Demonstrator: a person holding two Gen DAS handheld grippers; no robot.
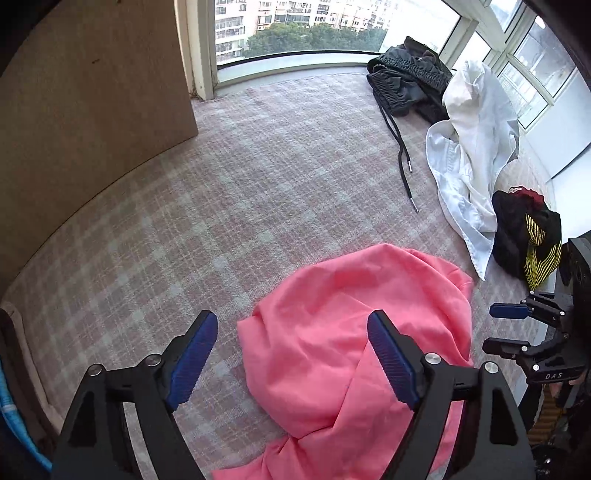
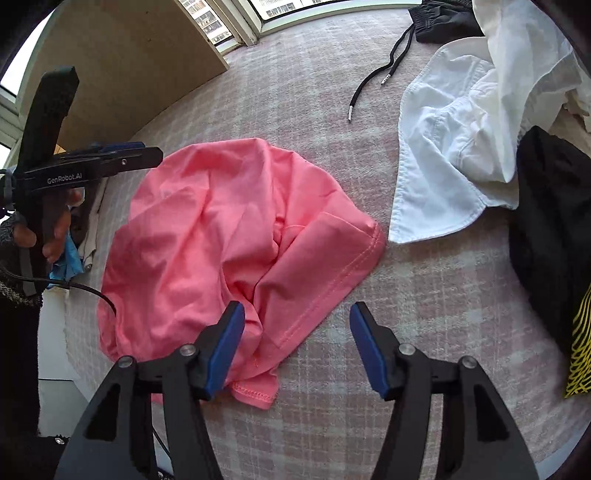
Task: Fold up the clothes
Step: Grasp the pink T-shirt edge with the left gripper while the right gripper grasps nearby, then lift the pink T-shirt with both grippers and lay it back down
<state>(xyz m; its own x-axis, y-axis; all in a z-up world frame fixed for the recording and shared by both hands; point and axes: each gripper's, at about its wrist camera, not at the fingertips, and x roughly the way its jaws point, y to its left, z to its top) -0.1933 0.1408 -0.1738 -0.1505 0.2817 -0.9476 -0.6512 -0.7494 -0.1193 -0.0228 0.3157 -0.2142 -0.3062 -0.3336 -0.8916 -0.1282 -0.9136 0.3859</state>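
A: Left wrist view first. What's around?
B: Pink garment [image 1: 354, 332] crumpled on the plaid carpet [image 1: 221, 206], low centre. White shirt [image 1: 469, 147] heaped to the right, black drawstring pants [image 1: 406, 79] by the window [image 1: 303, 33], black-and-yellow garment [image 1: 528, 236] at the far right edge. Wood panel [image 1: 92, 110] on the left.
A: Claw?
B: Left claw [image 1: 291, 354] spread wide, empty, above the pink garment's near edge. Right claw [image 1: 506, 328] visible at right, fingers apart, nothing in them.
A: Right wrist view?
B: Same pink garment [image 2: 236, 236] centre-left, hem facing the camera. White shirt [image 2: 454, 158] just beside its right corner, not clearly touching. Drawstring [image 2: 373, 85] lies loose on the carpet.
A: Pose?
B: Right claw [image 2: 297, 347] spread, empty, left finger over the pink hem. Left claw [image 2: 129, 155] seen side-on at left, a hand [image 2: 55, 225] on its handle.
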